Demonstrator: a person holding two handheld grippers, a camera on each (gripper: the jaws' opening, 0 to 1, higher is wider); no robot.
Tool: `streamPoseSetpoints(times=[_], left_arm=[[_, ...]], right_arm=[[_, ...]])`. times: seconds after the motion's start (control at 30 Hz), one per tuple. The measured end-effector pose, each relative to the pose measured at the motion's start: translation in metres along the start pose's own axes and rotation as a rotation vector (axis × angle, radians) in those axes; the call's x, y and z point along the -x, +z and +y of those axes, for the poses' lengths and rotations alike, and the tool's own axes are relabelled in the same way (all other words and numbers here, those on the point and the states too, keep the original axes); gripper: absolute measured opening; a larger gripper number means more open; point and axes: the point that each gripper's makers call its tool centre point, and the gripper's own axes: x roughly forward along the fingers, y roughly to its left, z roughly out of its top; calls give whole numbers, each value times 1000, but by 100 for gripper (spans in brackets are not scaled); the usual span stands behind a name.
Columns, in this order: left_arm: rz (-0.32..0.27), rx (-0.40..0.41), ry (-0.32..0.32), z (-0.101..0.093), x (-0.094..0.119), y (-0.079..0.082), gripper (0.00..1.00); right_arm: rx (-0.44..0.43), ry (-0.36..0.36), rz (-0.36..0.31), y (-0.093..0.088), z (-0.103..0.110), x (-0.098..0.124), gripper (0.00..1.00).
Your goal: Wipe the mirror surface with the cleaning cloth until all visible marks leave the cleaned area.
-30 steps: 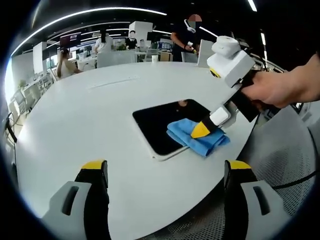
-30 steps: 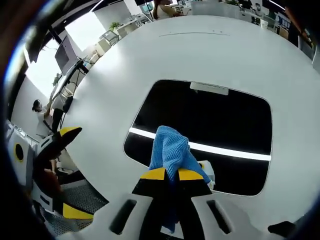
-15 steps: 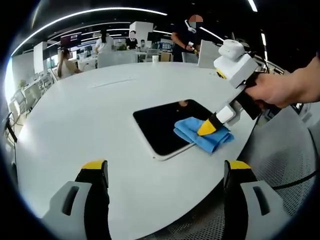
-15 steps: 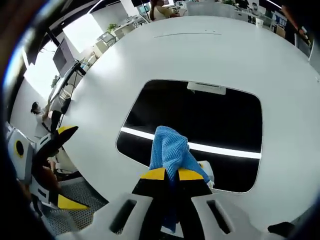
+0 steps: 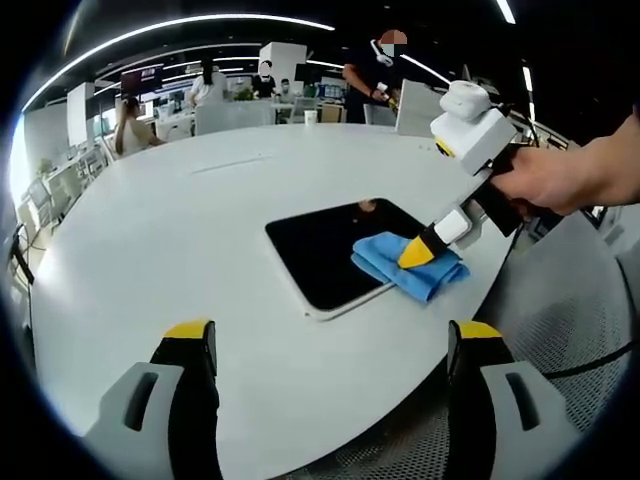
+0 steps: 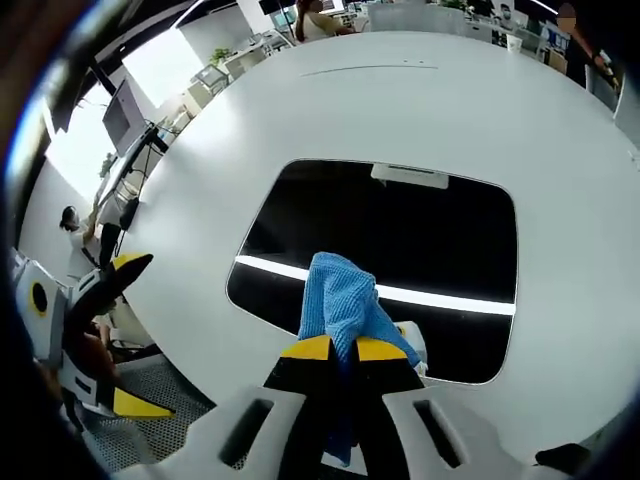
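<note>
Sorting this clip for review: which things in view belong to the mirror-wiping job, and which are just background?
Job:
mirror, flat on the white table
blue cleaning cloth, pinched in the right gripper, on the mirror's near edge

Background:
left gripper, open, held off the table
people at desks
cup

The blue cloth (image 6: pixel 340 295) pinched in the right gripper (image 6: pixel 343 349) looks soft and bumpy, like a towel. Under it the mirror (image 6: pixel 420 235) is dark, smooth and very shiny. The white table (image 5: pixel 150 240) around it looks smooth and dull, maybe plastic. The gripper tips look like yellow plastic.
</note>
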Motion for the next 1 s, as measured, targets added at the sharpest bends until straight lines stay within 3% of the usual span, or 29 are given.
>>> streamPoseSetpoints(times=[1.0], left_arm=[[9,-8,-14,-3,0,-1,93]], right_arm=[[4,-40,-7,41,-14,-16,1]])
